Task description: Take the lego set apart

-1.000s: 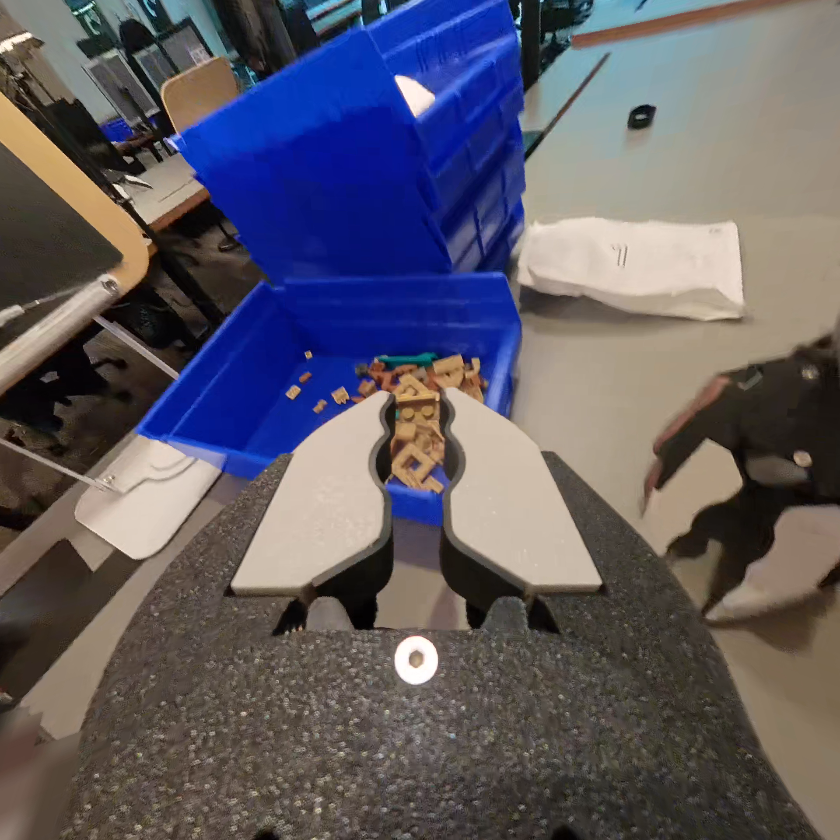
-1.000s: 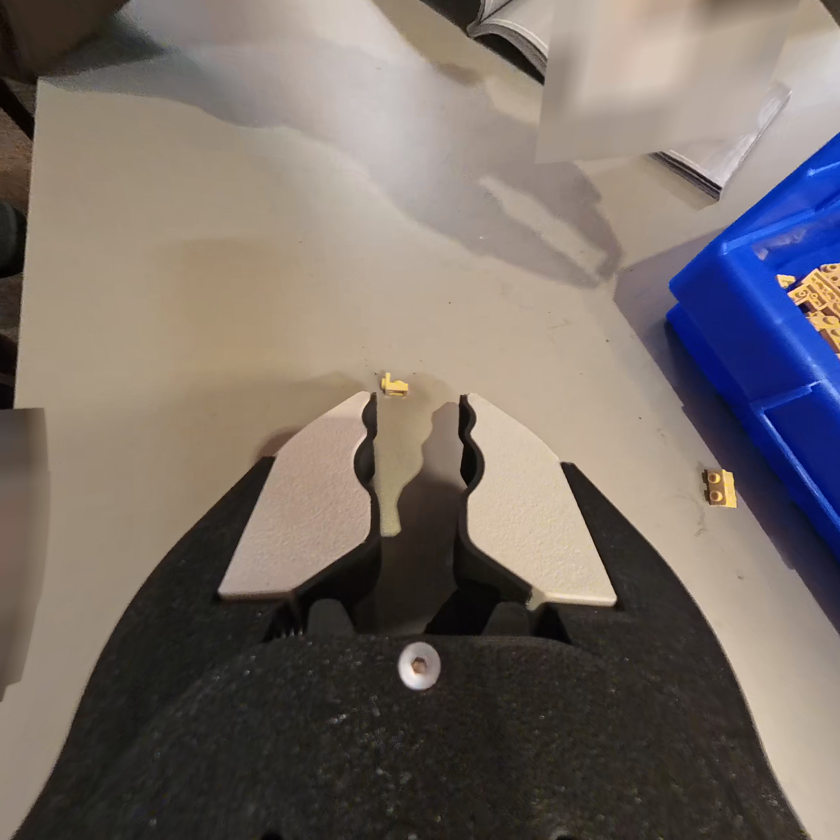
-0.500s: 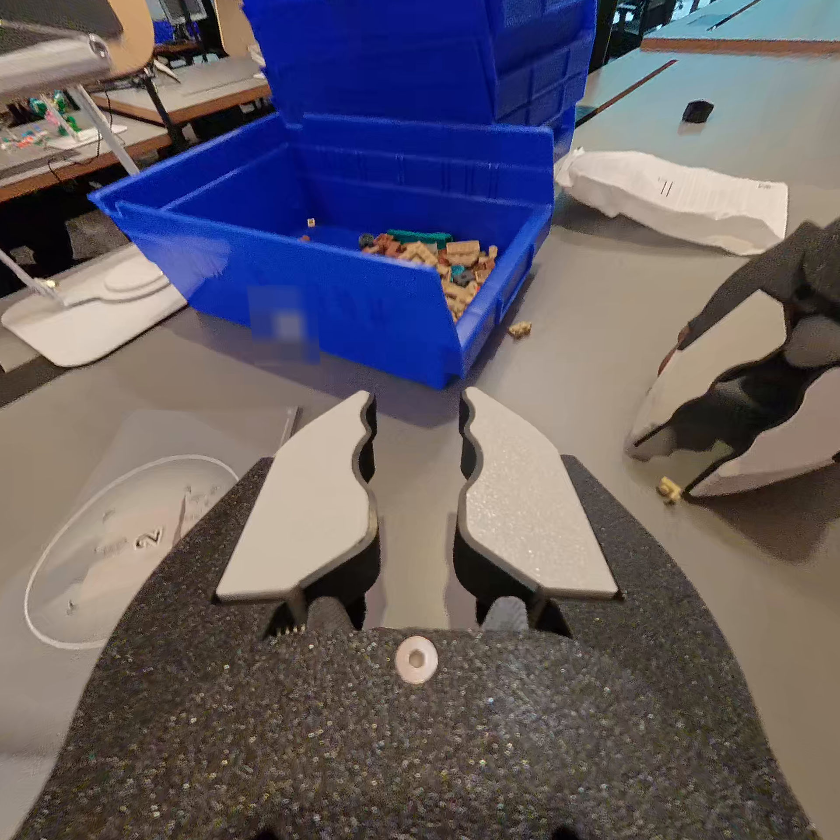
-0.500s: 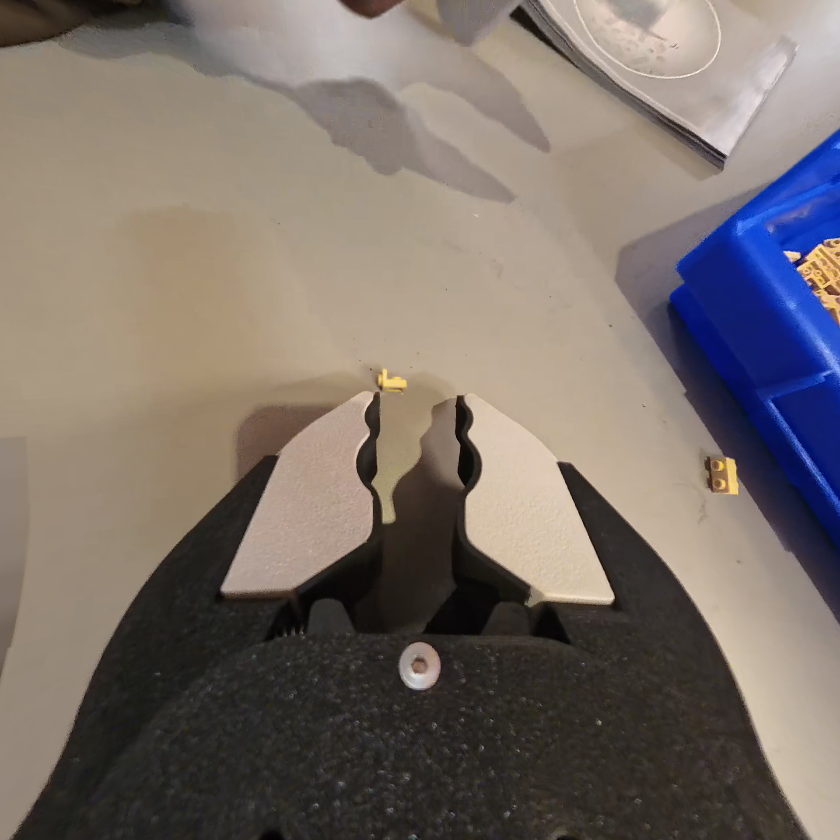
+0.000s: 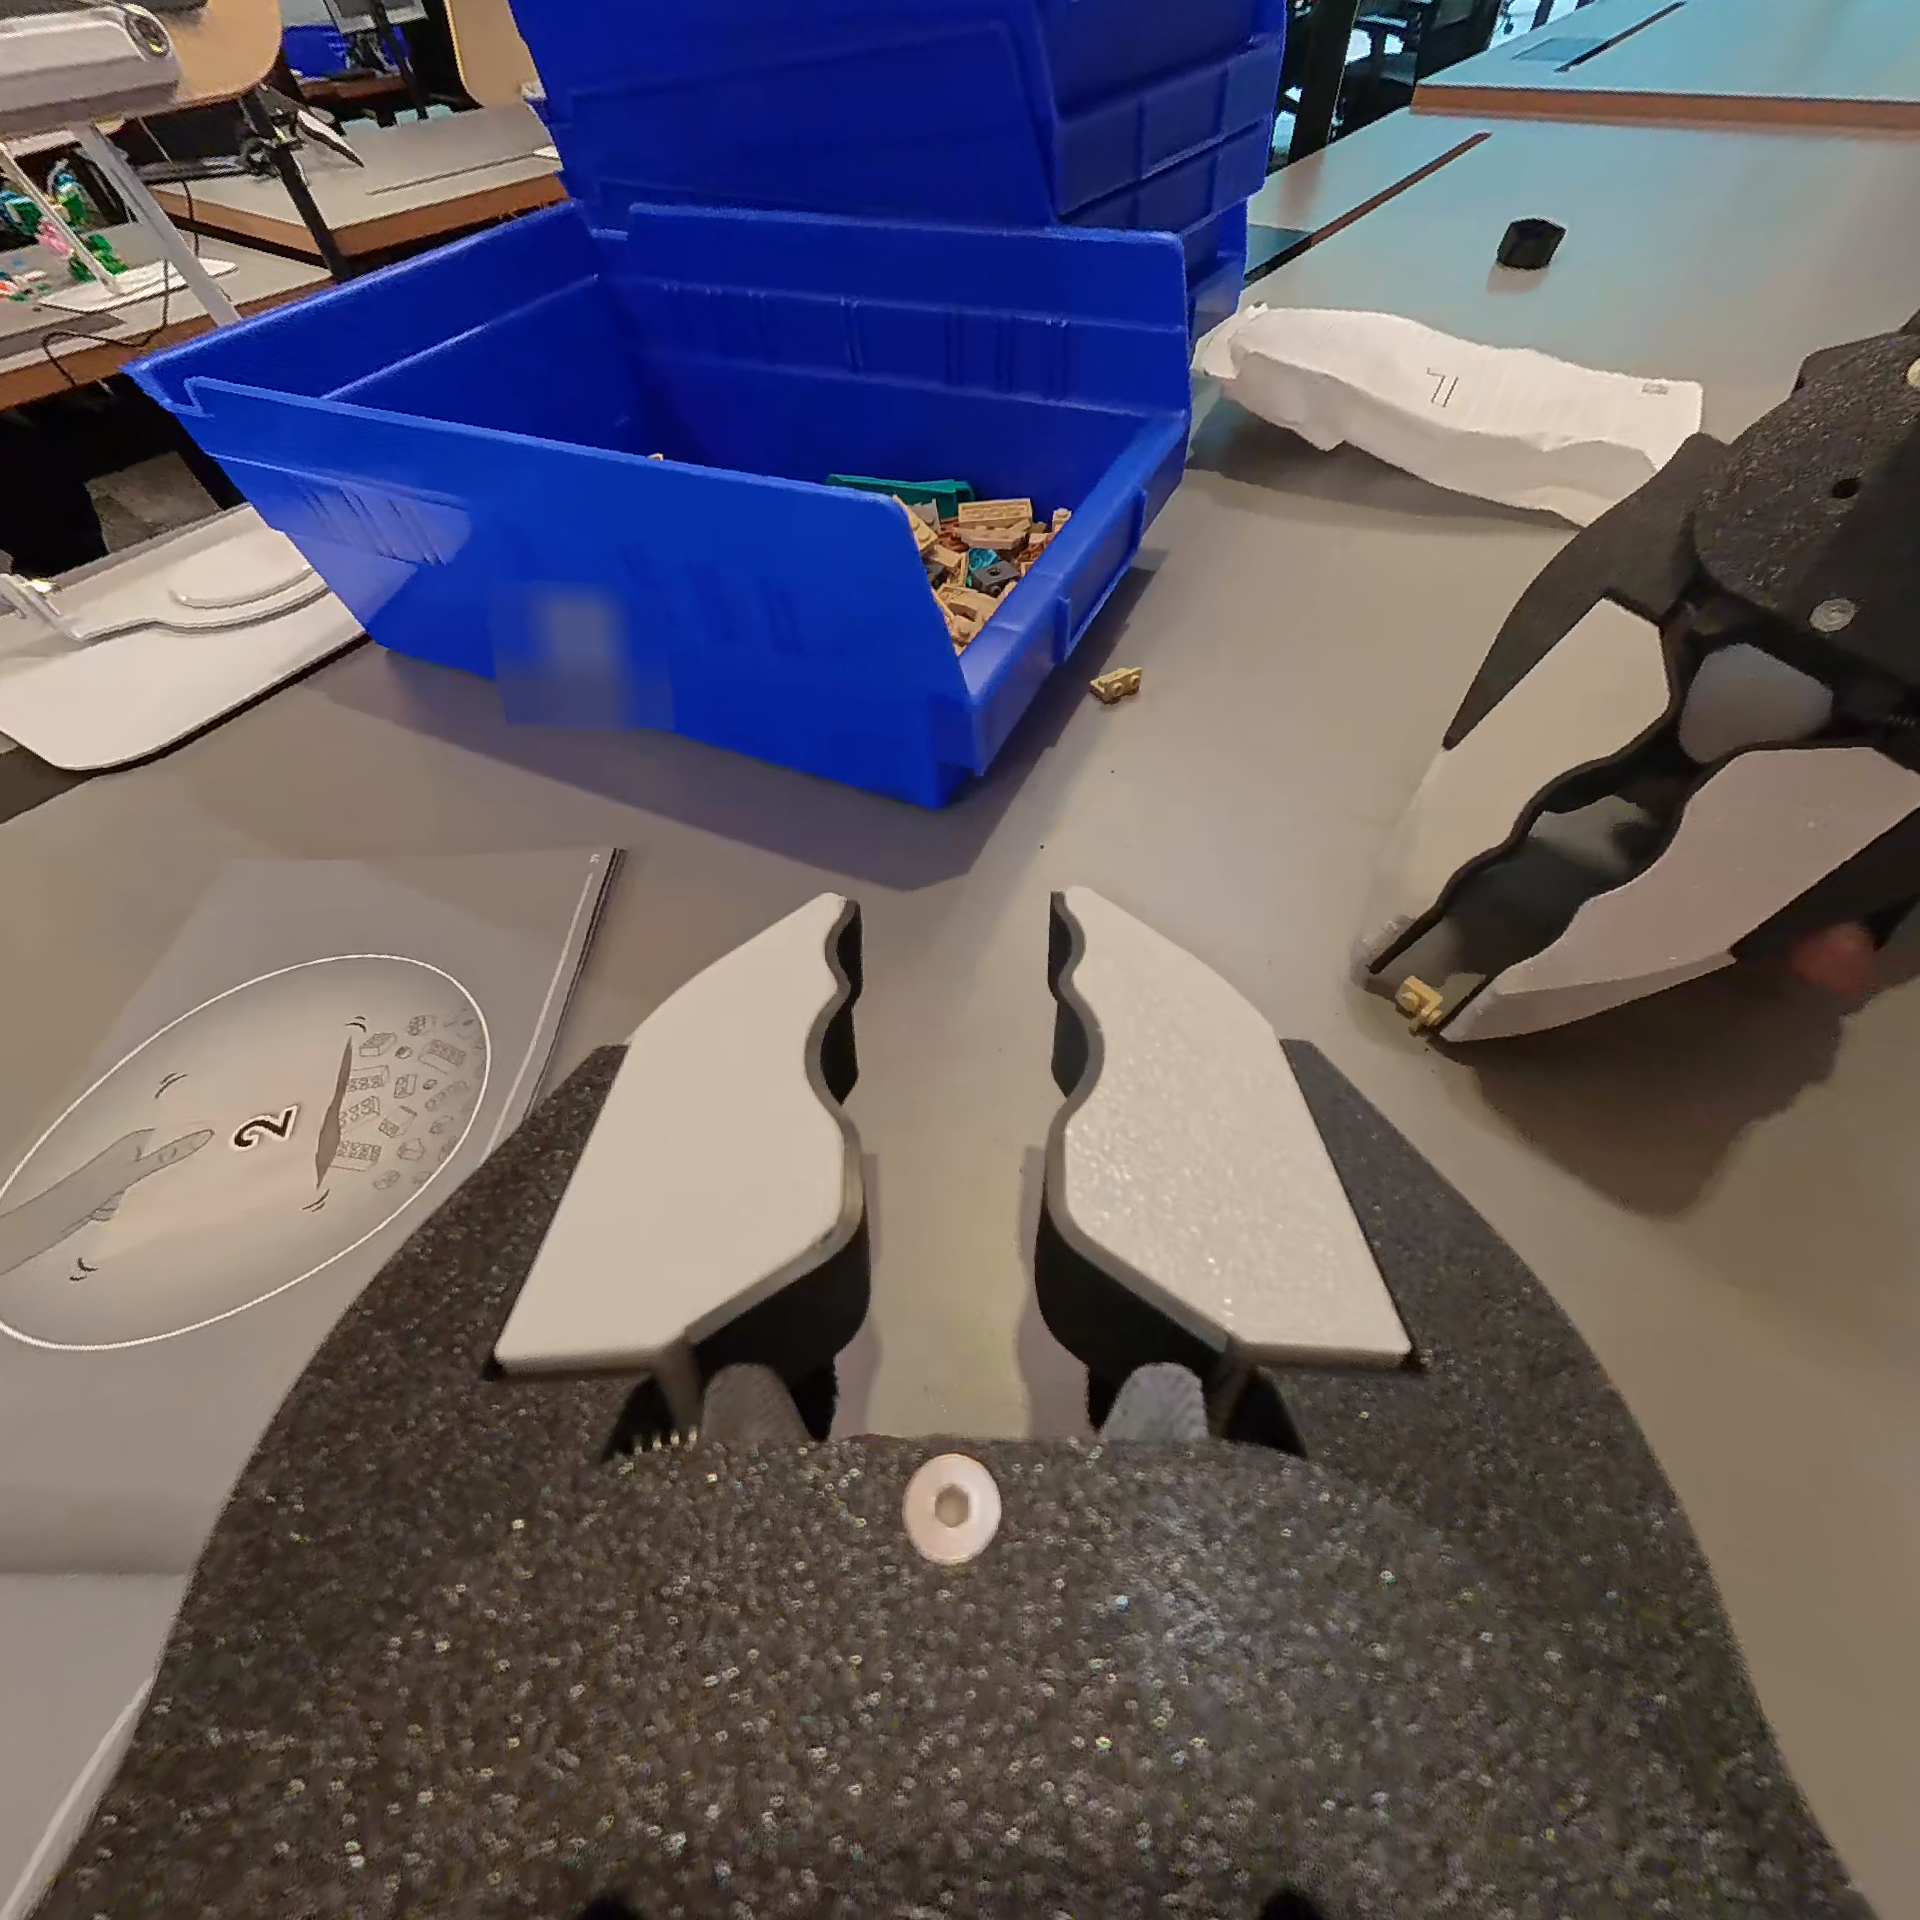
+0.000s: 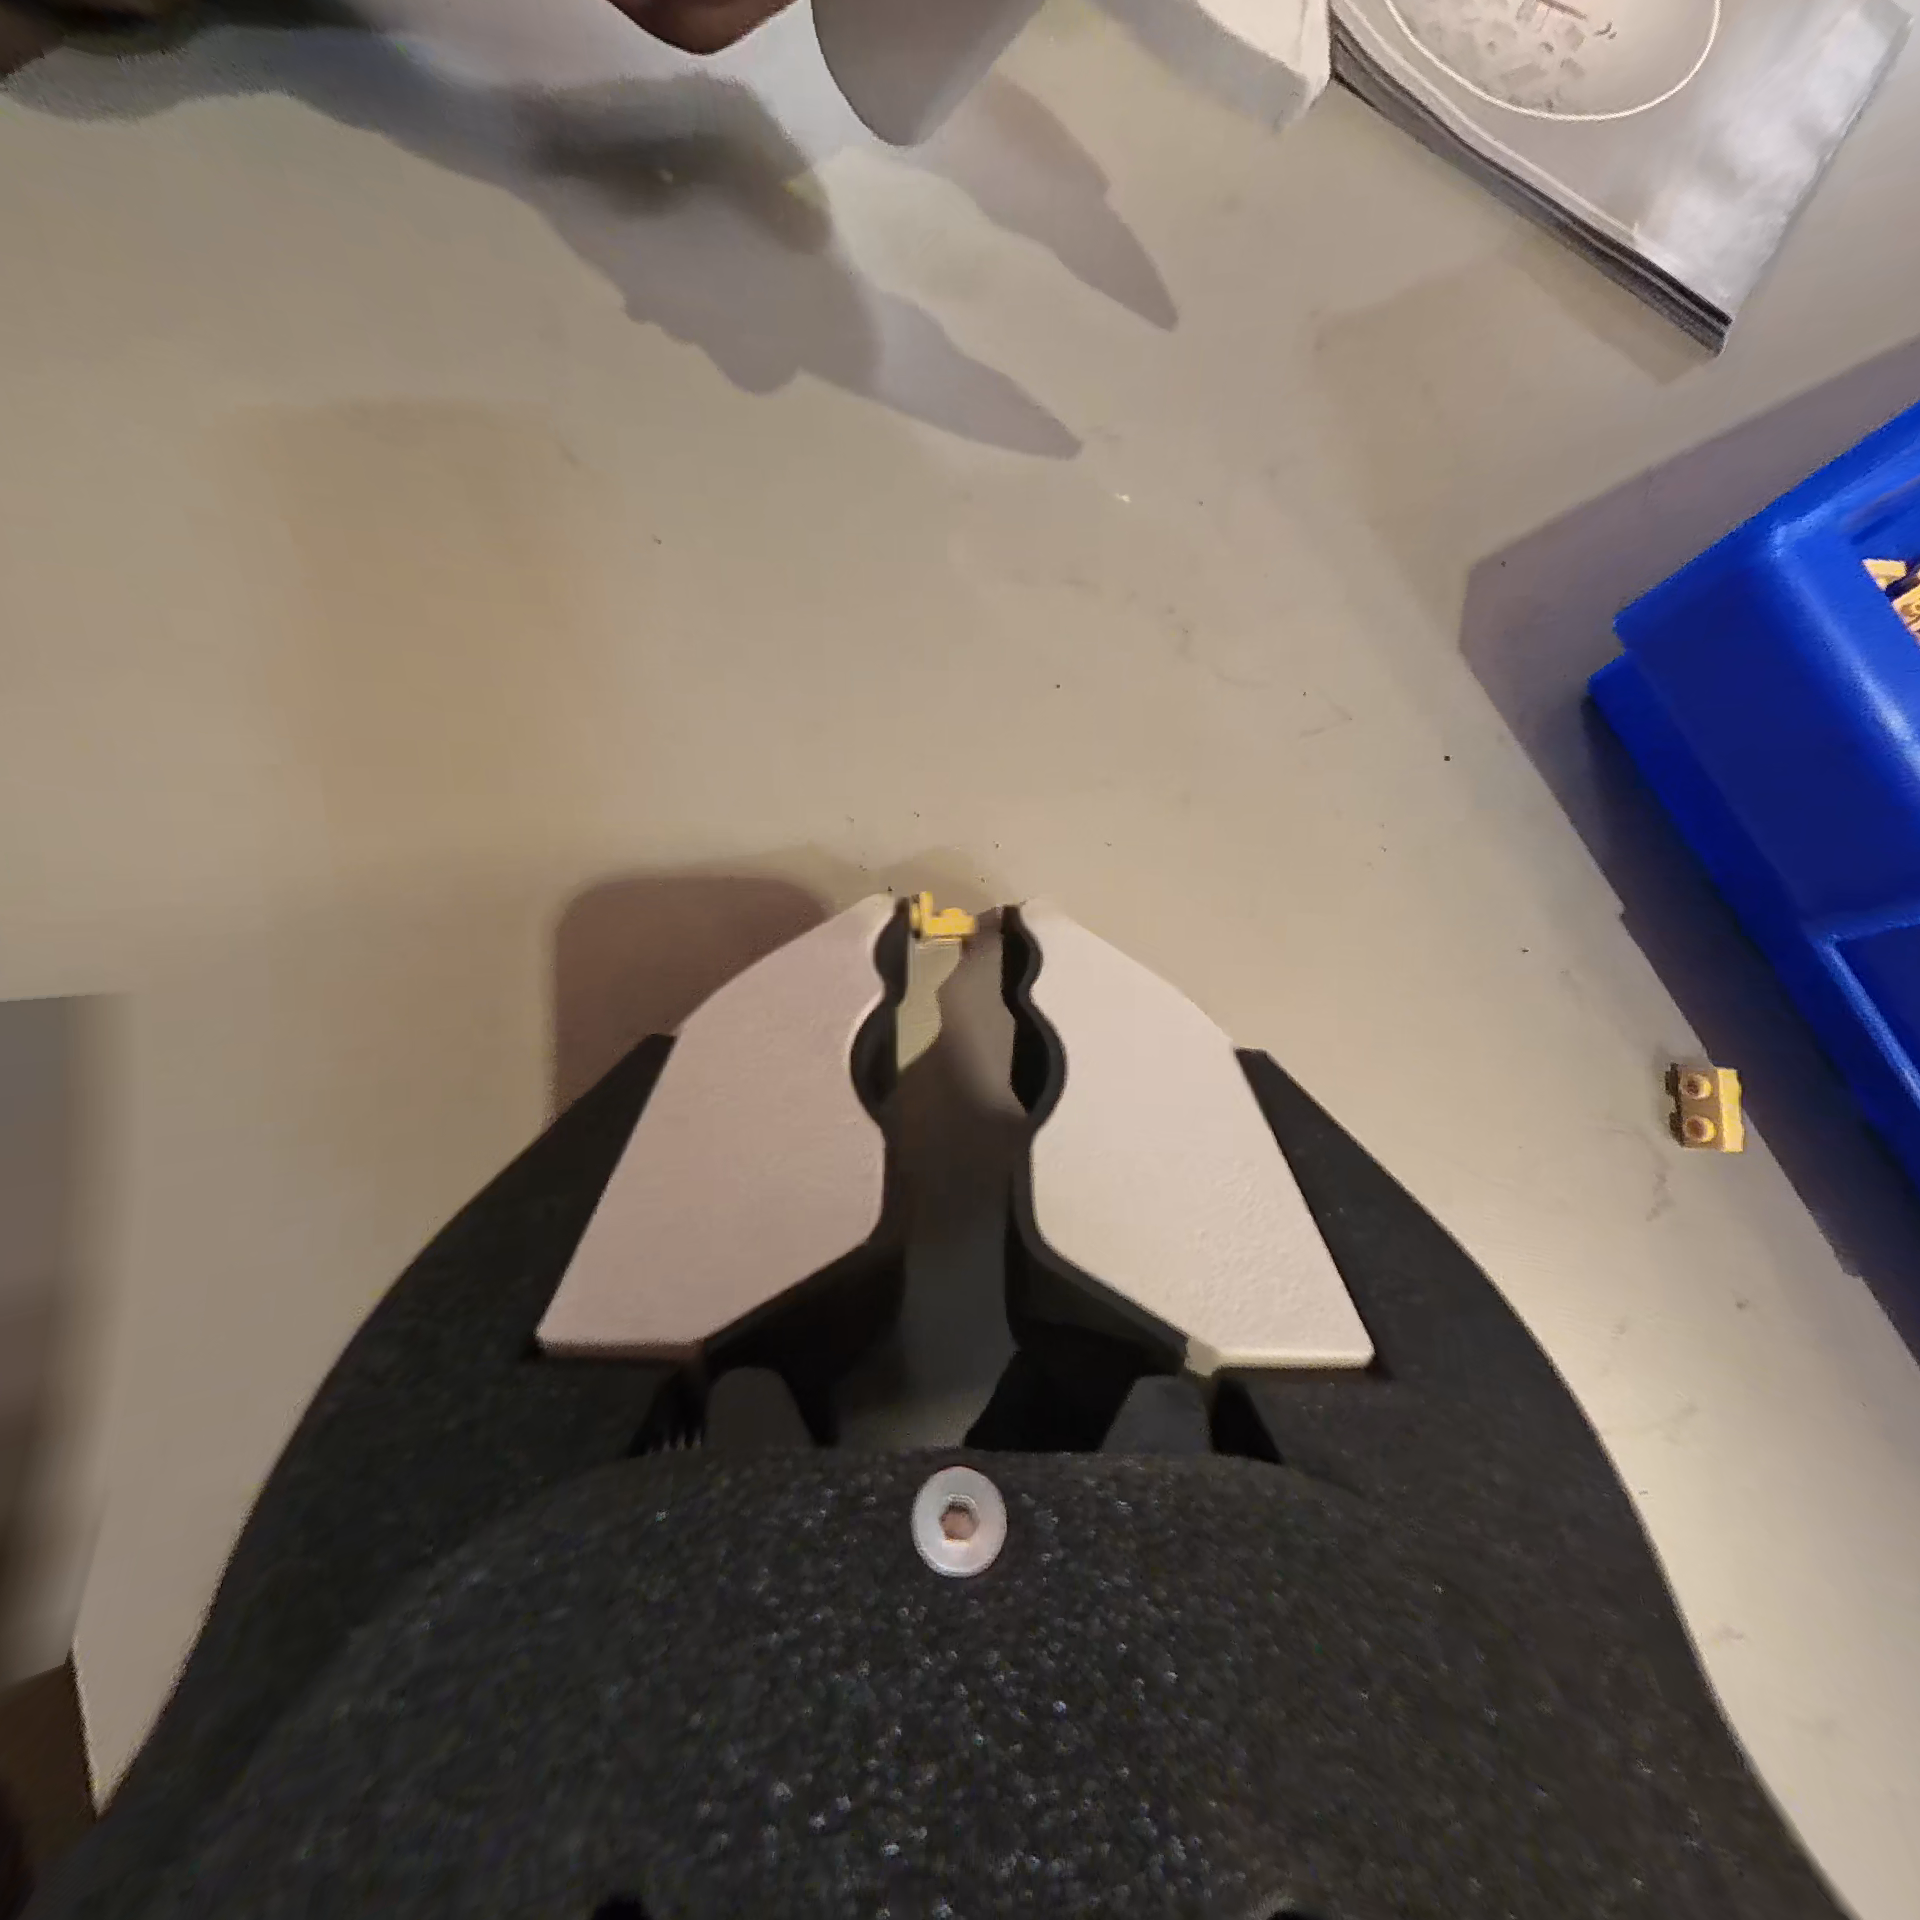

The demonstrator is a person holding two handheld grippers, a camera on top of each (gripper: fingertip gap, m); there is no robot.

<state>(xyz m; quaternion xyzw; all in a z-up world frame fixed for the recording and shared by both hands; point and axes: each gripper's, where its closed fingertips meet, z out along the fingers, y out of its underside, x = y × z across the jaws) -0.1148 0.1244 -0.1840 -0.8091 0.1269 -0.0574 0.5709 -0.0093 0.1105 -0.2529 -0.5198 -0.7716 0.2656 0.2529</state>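
Right gripper (image 6: 951,914) sits tips-down on the grey table (image 6: 727,623), jaws narrowed around a tiny yellow brick (image 6: 938,918) (touching the left pad, gap on the other side), so not pinched or lifted yet. Left gripper (image 5: 954,914) hovers wide open, empty. Farther back: a stray tan brick (image 6: 1704,1107) beside the blue bin (image 5: 727,582).

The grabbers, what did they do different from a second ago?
The left gripper swung away from above the blue bin, came down low over the table, and its fingers spread open, holding nothing. The right gripper slid forward and narrowed around the little yellow piece, with a gap still on one side. The tan brick beside the bin stayed put.
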